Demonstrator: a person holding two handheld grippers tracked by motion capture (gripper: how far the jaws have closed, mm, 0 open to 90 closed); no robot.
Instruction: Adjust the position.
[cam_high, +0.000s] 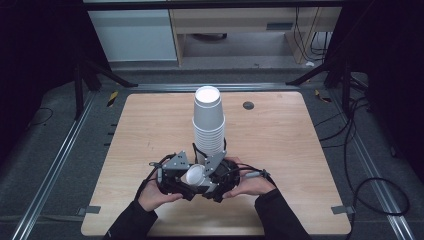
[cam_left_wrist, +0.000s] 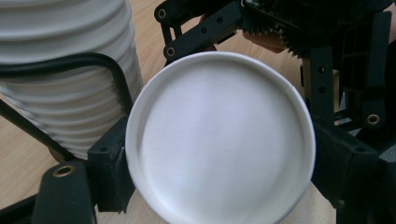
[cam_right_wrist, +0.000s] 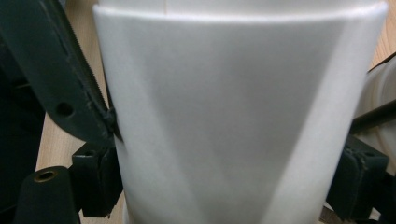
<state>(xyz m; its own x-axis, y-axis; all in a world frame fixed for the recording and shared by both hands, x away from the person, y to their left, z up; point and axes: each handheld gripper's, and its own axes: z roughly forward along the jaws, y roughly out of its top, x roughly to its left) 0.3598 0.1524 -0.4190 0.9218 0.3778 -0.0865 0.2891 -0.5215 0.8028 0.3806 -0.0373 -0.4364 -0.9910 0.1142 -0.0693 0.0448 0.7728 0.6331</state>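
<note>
Low in the frame centre, both my left gripper (cam_high: 186, 176) and right gripper (cam_high: 212, 176) clamp the light, crushable paper cup (cam_high: 194, 176), best pinched gently on its wall.

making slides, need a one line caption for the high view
Two hand-held grippers grip a single white paper cup on its side before a tall stack of cups on a wooden table.

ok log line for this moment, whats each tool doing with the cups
left tool: shut on loose paper cup | right tool: shut on same cup's wall | cup stack: upside down on table, just behind
</note>
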